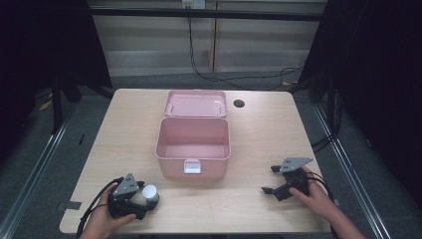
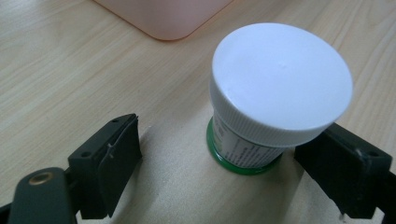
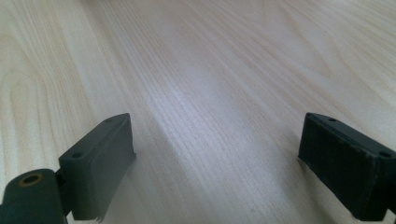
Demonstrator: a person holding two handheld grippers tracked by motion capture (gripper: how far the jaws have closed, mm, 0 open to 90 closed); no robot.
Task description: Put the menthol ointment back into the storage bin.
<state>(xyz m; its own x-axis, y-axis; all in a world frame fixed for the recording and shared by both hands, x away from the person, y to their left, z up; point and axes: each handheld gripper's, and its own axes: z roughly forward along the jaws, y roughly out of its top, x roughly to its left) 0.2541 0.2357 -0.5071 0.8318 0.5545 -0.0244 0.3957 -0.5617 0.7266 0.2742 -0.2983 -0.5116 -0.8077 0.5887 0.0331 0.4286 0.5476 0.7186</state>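
At the near edge of the pale wooden surface, the left tongs stand wide open around a small upright jar with a white ribbed cap and green base; one jaw is beside the jar, the other apart. The right tongs are open over bare wood. Beyond the jar stands the open pink plastic box, lid back.
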